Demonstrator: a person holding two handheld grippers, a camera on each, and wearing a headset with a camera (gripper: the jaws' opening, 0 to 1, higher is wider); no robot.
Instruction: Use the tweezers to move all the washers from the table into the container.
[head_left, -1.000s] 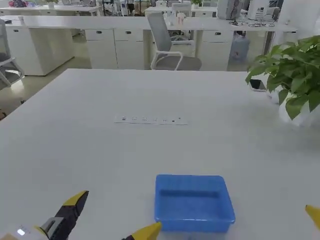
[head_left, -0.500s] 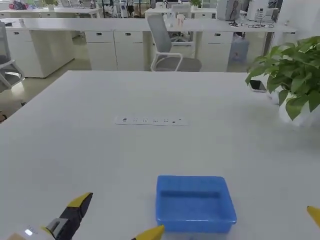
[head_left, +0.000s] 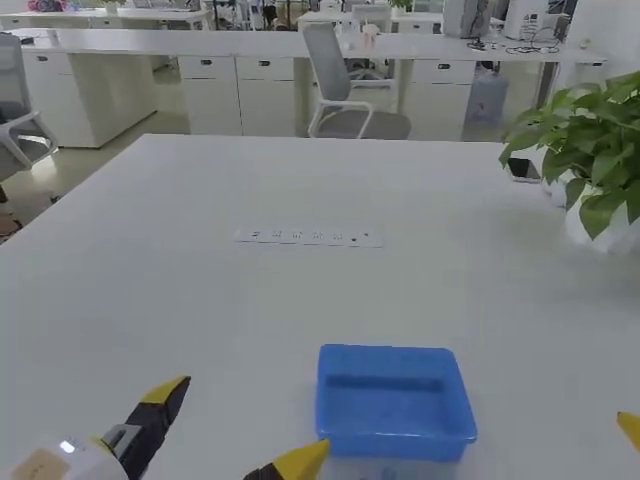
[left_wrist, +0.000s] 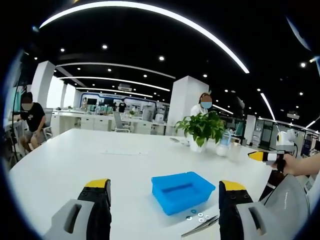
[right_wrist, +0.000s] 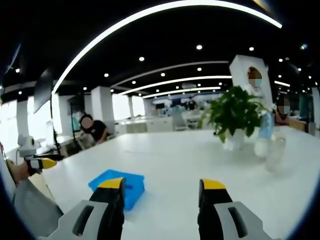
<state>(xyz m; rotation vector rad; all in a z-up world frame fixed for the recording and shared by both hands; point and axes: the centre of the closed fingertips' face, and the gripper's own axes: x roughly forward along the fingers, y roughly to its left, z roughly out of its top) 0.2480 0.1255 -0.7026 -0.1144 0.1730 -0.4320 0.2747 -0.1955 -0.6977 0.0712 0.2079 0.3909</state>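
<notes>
A blue container stands on the white table near its front edge; I also see the container in the left gripper view and the container in the right gripper view. Several small washers lie just in front of it, beside metal tweezers. My left gripper hovers open left of the container, holding nothing; its own view shows this left gripper with jaws wide apart. My right gripper is open and holds nothing, and one yellow tip of a gripper shows at the head view's right edge.
A potted plant stands at the table's far right. A flush power strip sits mid-table. A glass bottle stands by the plant. Desks and an office chair lie beyond the table, where people sit or stand.
The head camera has shifted slightly, so the whole scene moved a little. The grippers, container and table items hold their places.
</notes>
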